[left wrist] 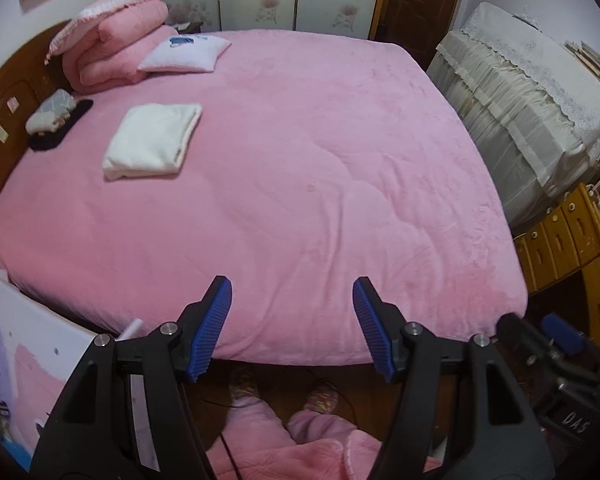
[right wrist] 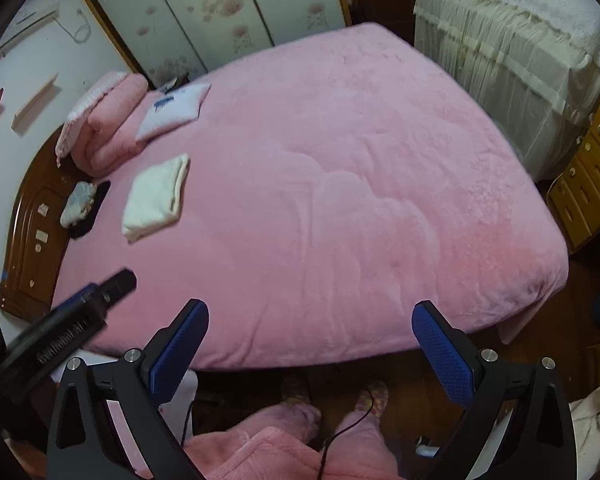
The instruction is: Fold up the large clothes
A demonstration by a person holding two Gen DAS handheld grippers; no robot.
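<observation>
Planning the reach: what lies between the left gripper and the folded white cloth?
Only bare pink blanket lies between the left gripper and the white cloth, seen in the left wrist view.

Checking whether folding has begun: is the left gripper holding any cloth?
No: the left gripper stands open above the pink bed cover, with nothing between its blue pads.
</observation>
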